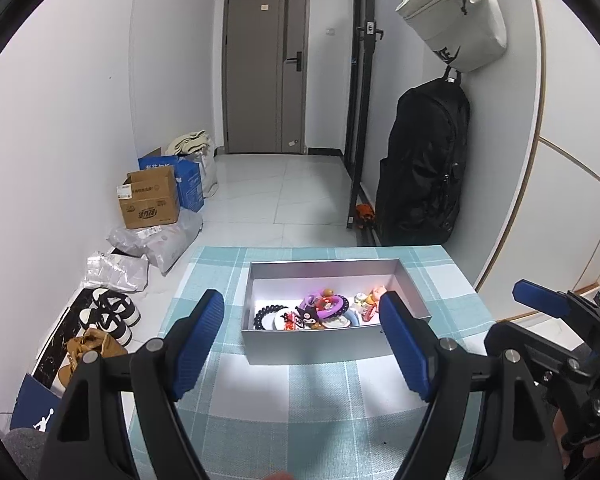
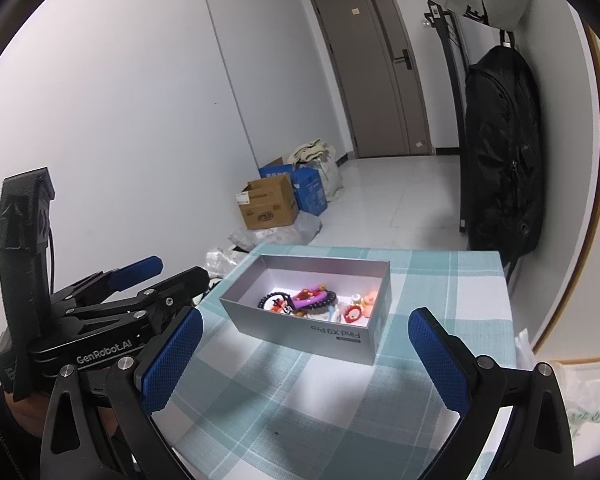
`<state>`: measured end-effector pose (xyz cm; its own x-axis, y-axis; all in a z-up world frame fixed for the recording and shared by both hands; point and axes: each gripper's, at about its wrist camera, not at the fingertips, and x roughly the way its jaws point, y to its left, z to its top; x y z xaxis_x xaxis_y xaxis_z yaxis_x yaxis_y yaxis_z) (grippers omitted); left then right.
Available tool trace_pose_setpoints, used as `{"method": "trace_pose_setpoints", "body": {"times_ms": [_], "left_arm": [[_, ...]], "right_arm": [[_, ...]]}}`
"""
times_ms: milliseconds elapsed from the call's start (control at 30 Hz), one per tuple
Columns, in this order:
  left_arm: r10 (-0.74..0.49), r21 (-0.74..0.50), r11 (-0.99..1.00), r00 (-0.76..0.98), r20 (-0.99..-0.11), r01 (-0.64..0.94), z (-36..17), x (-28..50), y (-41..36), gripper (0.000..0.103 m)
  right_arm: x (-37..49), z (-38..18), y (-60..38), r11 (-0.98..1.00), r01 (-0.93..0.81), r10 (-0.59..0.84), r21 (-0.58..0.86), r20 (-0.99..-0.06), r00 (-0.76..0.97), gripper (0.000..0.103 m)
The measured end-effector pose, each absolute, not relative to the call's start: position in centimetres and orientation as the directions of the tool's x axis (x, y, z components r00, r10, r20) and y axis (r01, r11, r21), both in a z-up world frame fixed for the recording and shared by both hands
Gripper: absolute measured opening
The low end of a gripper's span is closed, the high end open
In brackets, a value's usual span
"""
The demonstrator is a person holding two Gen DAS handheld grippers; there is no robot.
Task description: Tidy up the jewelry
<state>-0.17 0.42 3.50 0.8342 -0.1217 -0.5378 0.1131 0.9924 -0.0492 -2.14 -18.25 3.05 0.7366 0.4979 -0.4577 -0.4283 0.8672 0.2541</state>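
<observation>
A silver-grey open box stands on the checked teal tablecloth. Inside lie several pieces of jewelry: a black bead bracelet, a purple ring-shaped piece, a red and black charm and small orange and yellow figures. My left gripper is open and empty, held just in front of the box. My right gripper is open and empty, in front of the box and to the right of the left one.
The table's far edge drops to a white tiled floor. Cardboard boxes, plastic bags and shoes sit along the left wall. A black backpack and a white bag hang at the right.
</observation>
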Motion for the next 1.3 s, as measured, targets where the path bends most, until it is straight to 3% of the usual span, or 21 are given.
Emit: {"method": "trace_pose_setpoints", "body": {"times_ms": [1300], "left_arm": [[-0.163, -0.071, 0.986, 0.821, -0.547, 0.149, 3.35, -0.12, 0.46, 0.076]], "right_arm": [[-2.15, 2.78, -17.91, 0.871, -0.422, 0.491, 0.252, -0.483, 0.725, 0.103]]}}
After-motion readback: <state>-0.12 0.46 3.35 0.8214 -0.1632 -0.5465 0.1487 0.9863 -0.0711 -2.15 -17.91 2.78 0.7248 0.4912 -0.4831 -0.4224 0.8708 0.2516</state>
